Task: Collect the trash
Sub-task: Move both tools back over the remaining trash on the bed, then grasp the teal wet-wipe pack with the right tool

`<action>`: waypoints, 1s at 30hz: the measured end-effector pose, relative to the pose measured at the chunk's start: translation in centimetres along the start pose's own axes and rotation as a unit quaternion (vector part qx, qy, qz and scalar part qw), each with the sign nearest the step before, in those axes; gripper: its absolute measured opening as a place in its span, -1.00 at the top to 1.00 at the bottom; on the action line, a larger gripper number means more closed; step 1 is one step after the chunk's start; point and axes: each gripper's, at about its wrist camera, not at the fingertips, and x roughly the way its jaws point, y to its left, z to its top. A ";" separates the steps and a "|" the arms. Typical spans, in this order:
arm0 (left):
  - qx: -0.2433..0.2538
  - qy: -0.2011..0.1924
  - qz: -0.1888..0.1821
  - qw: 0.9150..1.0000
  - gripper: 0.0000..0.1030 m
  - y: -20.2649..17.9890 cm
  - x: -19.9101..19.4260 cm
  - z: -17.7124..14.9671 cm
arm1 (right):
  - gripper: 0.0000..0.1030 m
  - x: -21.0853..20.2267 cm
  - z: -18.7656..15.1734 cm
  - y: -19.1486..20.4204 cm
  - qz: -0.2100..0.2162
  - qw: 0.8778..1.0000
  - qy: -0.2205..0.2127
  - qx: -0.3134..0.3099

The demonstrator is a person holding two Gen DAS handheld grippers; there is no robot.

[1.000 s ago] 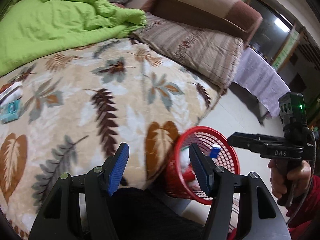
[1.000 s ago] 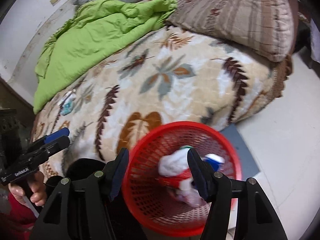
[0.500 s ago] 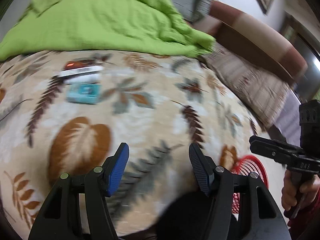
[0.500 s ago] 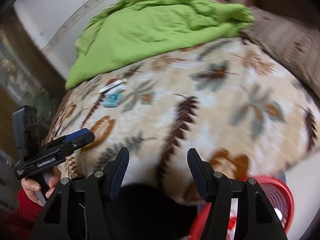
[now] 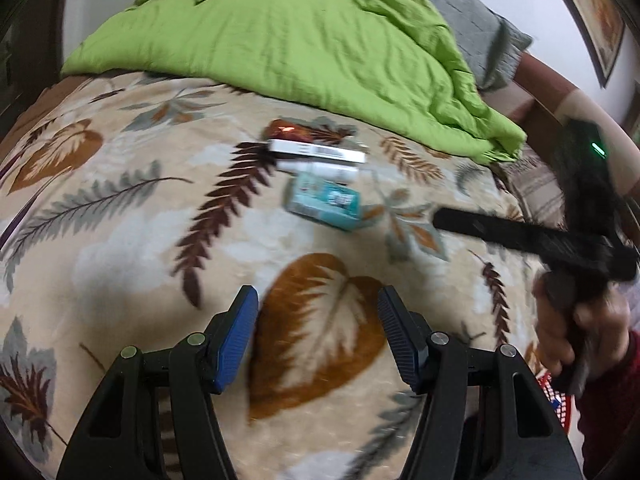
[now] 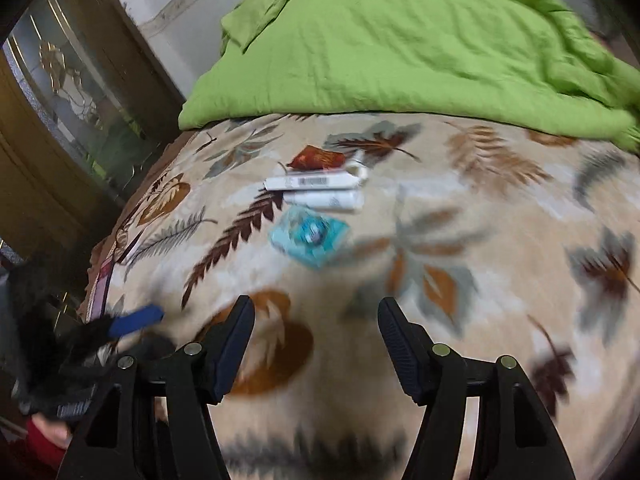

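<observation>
Both claws hang above a bed covered by a beige leaf-print blanket [image 5: 120,240], each with its jaws spread wide and nothing between them. The left claw [image 5: 318,336] is over a large brown leaf in the pattern; the right claw [image 6: 316,344] is over the blanket a little nearer the bed's edge. The trash lies in a small cluster ahead of both: a teal packet [image 5: 326,202] nearest the claws, just beyond it a white tube [image 5: 320,170] and a long white box with a barcode [image 6: 310,181] lying side by side, and at the far end a reddish-brown wrapper [image 5: 286,131]. The pieces sit close together, though motion blur hides whether they touch. A crumpled green quilt [image 5: 288,36] covers the far part of the bed behind the cluster. In the left wrist view a sliver of red basket [image 5: 560,398] shows at the lower right, below the hand holding the right claw.
</observation>
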 end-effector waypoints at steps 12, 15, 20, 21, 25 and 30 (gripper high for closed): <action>-0.024 -0.011 0.011 1.000 -0.19 4.7 1.1 2.6 | -0.33 11.2 5.9 0.4 0.013 0.997 0.061 -0.045; -0.027 -0.014 0.007 1.000 -0.19 5.4 1.3 3.1 | -0.33 12.0 4.9 2.3 0.032 0.991 0.093 -0.094; -0.034 -0.009 0.005 0.999 -0.19 5.9 2.2 3.9 | -0.30 13.1 2.8 4.9 0.000 0.980 0.108 -0.169; -0.033 -0.008 0.004 0.999 -0.19 5.9 2.3 4.1 | -0.19 13.1 2.8 4.7 -0.005 0.981 0.103 -0.162; -0.016 -0.011 -0.003 1.000 -0.19 5.1 2.8 5.6 | 0.27 12.1 3.3 2.7 0.010 0.993 0.077 -0.084; -0.011 -0.010 -0.019 1.000 -0.20 4.1 5.4 9.2 | 0.37 8.1 1.3 1.6 0.019 0.998 0.044 -0.040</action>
